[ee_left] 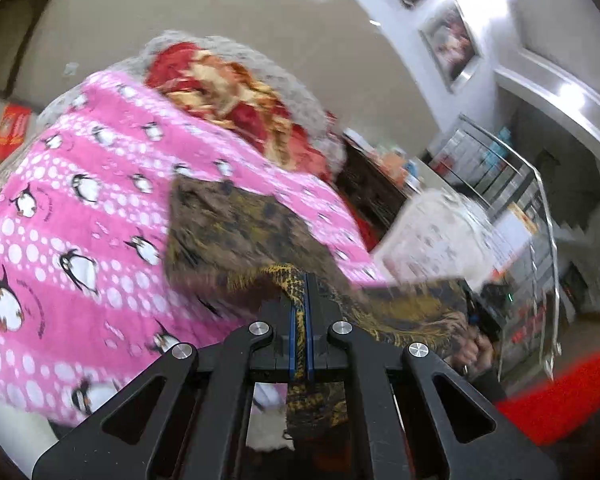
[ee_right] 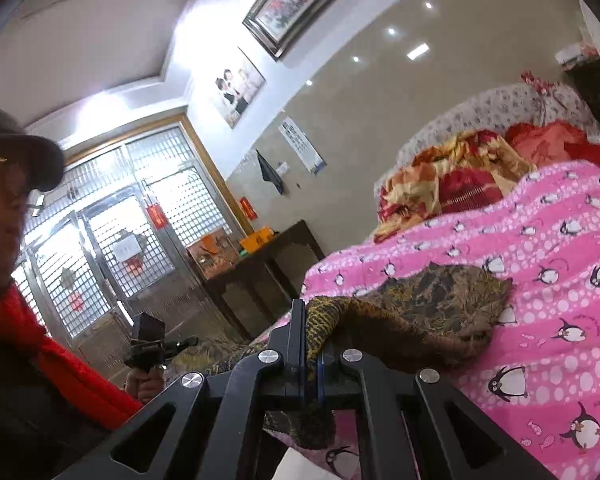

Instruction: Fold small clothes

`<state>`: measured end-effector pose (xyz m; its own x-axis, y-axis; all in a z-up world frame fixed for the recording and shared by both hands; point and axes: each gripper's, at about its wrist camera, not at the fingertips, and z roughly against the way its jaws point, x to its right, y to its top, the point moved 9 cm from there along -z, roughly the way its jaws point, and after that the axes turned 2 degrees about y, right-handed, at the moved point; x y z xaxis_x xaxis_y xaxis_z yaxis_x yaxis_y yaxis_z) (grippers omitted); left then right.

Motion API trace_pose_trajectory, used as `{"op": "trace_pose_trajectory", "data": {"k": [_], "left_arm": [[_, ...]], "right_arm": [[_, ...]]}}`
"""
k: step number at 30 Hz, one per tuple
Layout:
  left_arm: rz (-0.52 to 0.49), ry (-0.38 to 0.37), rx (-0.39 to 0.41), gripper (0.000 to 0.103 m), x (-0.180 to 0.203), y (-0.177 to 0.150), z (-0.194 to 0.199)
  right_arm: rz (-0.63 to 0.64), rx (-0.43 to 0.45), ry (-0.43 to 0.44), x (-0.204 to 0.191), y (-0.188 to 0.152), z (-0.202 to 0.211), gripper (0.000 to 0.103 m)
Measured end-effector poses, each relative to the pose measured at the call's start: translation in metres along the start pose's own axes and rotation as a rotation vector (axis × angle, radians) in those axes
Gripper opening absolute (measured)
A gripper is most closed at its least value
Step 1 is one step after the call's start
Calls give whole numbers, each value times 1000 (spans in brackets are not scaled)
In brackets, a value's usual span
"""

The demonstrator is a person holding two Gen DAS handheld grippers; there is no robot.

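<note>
A small brown and yellow patterned garment (ee_left: 236, 232) lies partly on the pink penguin blanket (ee_left: 80, 208), its near edge lifted. My left gripper (ee_left: 300, 288) is shut on that edge, cloth pinched between the blue pads. In the right wrist view the same garment (ee_right: 440, 300) lies on the blanket (ee_right: 540, 280), and my right gripper (ee_right: 310, 320) is shut on another part of its yellow-black edge. The left gripper (ee_right: 148, 344) shows at the left of that view, held in a hand. The right gripper shows blurred in the left wrist view (ee_left: 476, 316).
A red and gold quilt (ee_right: 452, 184) is bunched at the far end of the bed. A dark wooden table (ee_right: 260, 264) with boxes stands beside the bed. A metal grille door (ee_right: 120, 240) is behind. The person in a cap (ee_right: 12, 152) is at left.
</note>
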<state>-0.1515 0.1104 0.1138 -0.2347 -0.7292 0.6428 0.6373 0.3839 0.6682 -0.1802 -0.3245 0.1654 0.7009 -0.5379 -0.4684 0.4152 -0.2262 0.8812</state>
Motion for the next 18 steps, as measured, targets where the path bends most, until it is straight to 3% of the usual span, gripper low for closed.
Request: {"op": "trace_pose_trajectory", "data": {"k": [4, 11, 15, 18], "left_arm": [[83, 102, 1, 2, -45, 46, -65], [-14, 238, -106, 2, -91, 111, -200], [-15, 341, -160, 2, -129, 121, -251], [13, 407, -230, 3, -158, 109, -278]], "right_arm": [[-78, -14, -88, 58, 8, -40, 3], [-268, -90, -359, 212, 20, -138, 3], [-376, -169, -463, 282, 11, -176, 3], [-428, -238, -528, 314, -2, -193, 3]]}}
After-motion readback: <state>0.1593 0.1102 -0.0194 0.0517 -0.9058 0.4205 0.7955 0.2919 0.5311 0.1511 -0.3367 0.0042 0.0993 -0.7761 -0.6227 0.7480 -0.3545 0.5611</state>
